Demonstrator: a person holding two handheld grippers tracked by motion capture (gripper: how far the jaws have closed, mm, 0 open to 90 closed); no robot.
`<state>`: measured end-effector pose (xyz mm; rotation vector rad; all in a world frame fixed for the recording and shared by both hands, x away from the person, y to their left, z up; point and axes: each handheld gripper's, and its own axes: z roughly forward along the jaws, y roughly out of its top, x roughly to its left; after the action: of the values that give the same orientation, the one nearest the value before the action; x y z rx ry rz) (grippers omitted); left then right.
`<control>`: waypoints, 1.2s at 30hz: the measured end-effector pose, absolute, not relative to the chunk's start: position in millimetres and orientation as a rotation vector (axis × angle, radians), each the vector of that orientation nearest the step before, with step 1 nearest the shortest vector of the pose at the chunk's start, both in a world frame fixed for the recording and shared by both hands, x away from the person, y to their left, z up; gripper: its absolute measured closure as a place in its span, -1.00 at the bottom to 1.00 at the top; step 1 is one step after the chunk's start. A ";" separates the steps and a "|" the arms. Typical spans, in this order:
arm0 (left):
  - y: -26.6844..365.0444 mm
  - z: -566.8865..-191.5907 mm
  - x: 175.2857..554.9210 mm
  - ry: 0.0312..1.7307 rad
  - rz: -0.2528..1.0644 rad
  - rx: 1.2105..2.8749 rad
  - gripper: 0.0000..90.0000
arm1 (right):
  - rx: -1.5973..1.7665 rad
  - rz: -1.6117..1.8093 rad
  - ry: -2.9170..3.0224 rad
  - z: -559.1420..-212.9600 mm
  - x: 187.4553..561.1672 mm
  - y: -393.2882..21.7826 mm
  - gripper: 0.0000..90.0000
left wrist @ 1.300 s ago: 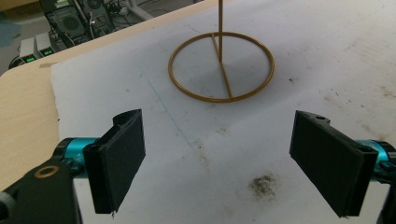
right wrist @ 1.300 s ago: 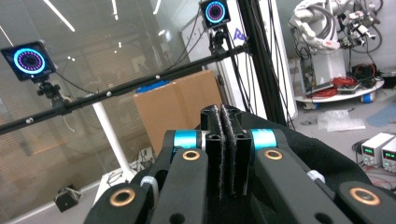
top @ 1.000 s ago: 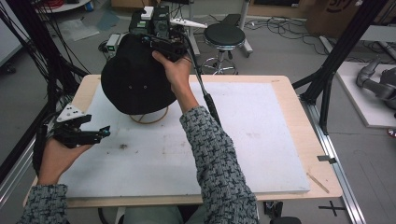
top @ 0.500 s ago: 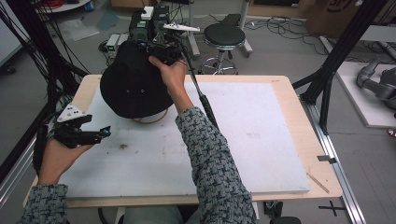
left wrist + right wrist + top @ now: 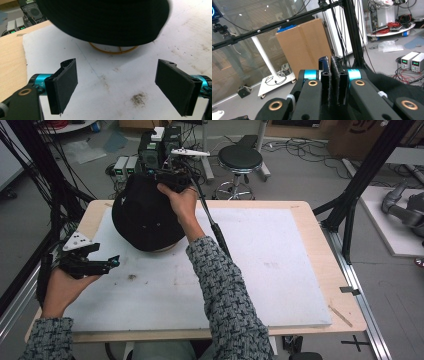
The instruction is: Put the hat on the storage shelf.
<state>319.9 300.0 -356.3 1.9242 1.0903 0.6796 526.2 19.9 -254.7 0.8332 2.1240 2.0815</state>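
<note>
A black hat hangs low over the far left of the white board, above a tan ring stand that peeks out under its rim. My right gripper is at the hat's far top edge. In the right gripper view its jaws are shut on a thin fold of the hat's black fabric. My left gripper rests open near the board's left edge, short of the hat. In the left gripper view its pads stand wide apart, with the hat and ring ahead.
The wooden table ends just past the board. Black frame posts and cables stand at both sides. A stool and bench power supplies sit on the floor beyond. A cardboard box stands farther off.
The hat has come down a little and covers more of the ring under it. The left gripper has stayed where it was.
</note>
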 end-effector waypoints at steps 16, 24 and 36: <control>300.3 -356.7 320.4 1.087 0.677 1.927 -0.59 | 0.843 2.055 2.116 -256.5 526.9 8.8 0.67; 297.8 -357.7 321.4 1.088 0.677 1.929 -0.59 | 0.811 1.975 2.116 -245.1 517.8 -10.8 0.42; 294.5 -359.6 325.6 1.081 0.671 1.942 -0.59 | 0.888 1.851 2.094 -252.4 497.3 -72.3 -0.19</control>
<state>325.6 294.5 -359.6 1.9421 1.0805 0.6715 497.3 -72.3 -252.4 0.8883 2.0945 1.8507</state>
